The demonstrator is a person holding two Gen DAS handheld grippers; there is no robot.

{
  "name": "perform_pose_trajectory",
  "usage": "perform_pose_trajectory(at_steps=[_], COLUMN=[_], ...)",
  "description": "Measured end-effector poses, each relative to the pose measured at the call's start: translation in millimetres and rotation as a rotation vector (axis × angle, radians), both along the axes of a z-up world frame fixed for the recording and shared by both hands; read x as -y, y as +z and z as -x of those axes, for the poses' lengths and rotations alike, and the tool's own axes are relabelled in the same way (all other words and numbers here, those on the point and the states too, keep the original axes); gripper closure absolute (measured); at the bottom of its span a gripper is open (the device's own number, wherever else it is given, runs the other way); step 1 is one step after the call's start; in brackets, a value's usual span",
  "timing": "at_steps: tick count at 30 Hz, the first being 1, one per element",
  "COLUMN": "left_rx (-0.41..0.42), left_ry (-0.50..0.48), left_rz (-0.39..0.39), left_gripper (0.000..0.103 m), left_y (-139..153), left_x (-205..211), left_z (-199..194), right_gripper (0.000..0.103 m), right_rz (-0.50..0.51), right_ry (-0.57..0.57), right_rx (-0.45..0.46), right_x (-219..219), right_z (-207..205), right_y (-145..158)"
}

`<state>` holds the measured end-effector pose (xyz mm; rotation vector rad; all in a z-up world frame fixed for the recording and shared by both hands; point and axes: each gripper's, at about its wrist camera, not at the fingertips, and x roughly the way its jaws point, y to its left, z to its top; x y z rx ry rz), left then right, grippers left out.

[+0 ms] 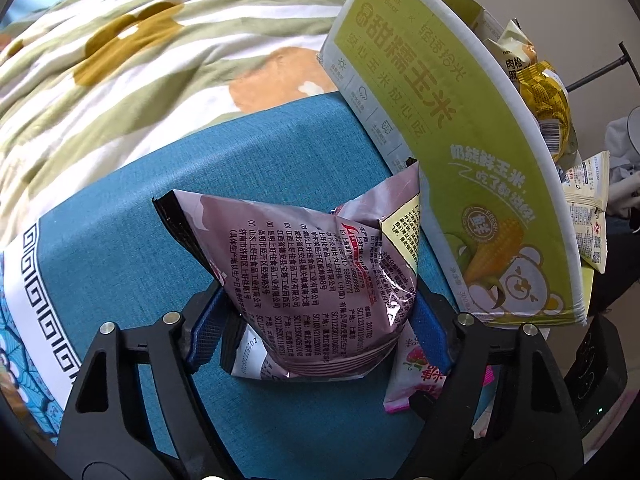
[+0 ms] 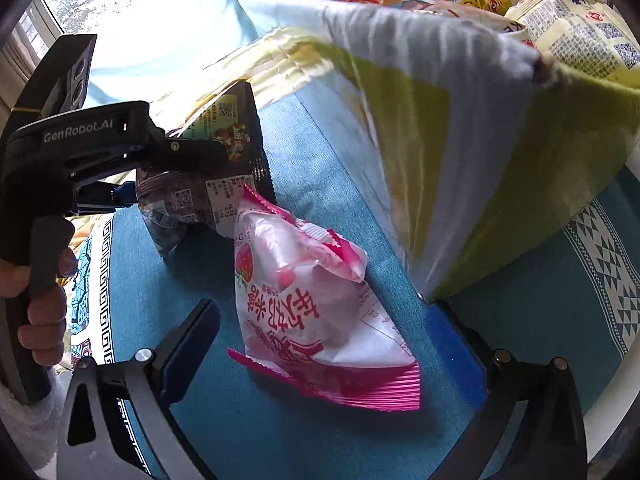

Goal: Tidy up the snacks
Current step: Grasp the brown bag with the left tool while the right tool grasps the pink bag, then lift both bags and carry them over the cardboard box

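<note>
Teal cloth (image 1: 280,148) covers the table, with a striped bear-print blanket (image 1: 120,60) across the upper left. In the left wrist view, the left gripper (image 1: 316,326) has its jaws pressed on a crumpled mauve snack bag (image 1: 304,256) at centre frame, just beside a green corn box (image 1: 460,140) on the right. In the right wrist view, the right gripper (image 2: 328,348) stands with jaws wide around a pink strawberry packet (image 2: 316,312) lying on the cloth, pads apart from it.
</note>
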<state>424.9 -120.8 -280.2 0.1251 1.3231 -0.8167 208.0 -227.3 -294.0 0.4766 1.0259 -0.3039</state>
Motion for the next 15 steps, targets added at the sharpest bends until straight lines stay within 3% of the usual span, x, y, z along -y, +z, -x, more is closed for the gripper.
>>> perform_pose_trajectory(at_steps=[5, 8, 10, 15], left_rx=[0.014, 0.018, 0.024, 0.046], left_ry=[0.019, 0.02, 0.02, 0.022], left_rz=[-0.007, -0.004, -0.009, -0.007], left_gripper=[0.025, 0.025, 0.025, 0.025], left_y=[3.0, 4.7, 5.7, 14.7], left_x=[-11.6, -16.2, -18.5, -24.1], left_z=[1.7, 4.9, 6.7, 12.2], right_gripper=[0.002, 0.018, 0.02, 0.05], right_rz=[-0.004, -0.015, -0.006, 0.007], right_ry=[-0.01, -0.002, 0.0, 0.014], right_rx=[-0.011, -0.018, -0.02, -0.022], right_x=[-0.5, -3.3, -7.3, -18.1], right_z=[-3.1, -7.3, -10.9, -22.0], right_y=[-3.7, -4.3, -4.9, -6.9])
